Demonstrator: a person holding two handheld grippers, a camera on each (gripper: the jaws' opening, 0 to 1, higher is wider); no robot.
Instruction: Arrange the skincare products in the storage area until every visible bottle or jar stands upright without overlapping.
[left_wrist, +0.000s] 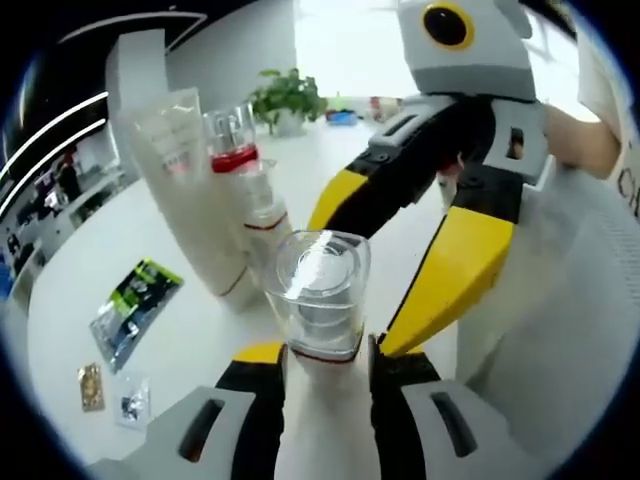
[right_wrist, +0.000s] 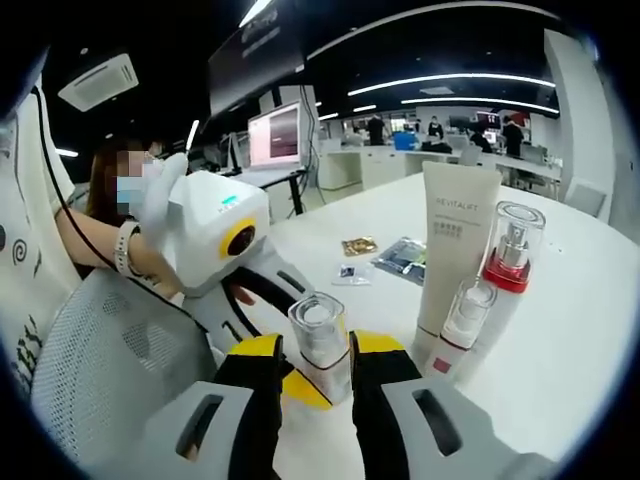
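Nearest the lens in the left gripper view stood a small bottle (left_wrist: 320, 295) with a clear square cap, upright between the black-and-yellow jaws of the left gripper (left_wrist: 325, 360). Both jaws pressed against its white body just under the cap, so the claw was closed on it. From the upper right the right gripper (left_wrist: 400, 240) reached in, its yellow-tipped jaws angled down on either side of the same bottle; from here I could not tell whether they touched it. Behind the bottle, on the white table (left_wrist: 150, 250), three products stood upright and close together: a tall white tube (left_wrist: 190, 190), a clear-capped pump bottle with a red band (left_wrist: 232, 135), and a short white bottle (left_wrist: 262, 205) just in front of them. Several flat sachets (left_wrist: 130, 310) lay on the table to the left. A potted plant (left_wrist: 285, 98) sat far back.

In the right gripper view the same small bottle (right_wrist: 320, 345) stood between the right gripper (right_wrist: 313, 385) jaws, which sat narrow and tight against its lower body, gripping it. The left gripper (right_wrist: 250, 290) came in from the left, held by a person's hand (right_wrist: 145, 250), with its yellow jaw tip just behind the bottle. To the right stood the white tube (right_wrist: 455, 240), the red-banded pump bottle (right_wrist: 510, 260) and the short white bottle (right_wrist: 465, 325), all upright and touching or nearly so. Sachets (right_wrist: 385, 258) lay farther back on the table (right_wrist: 580, 300).
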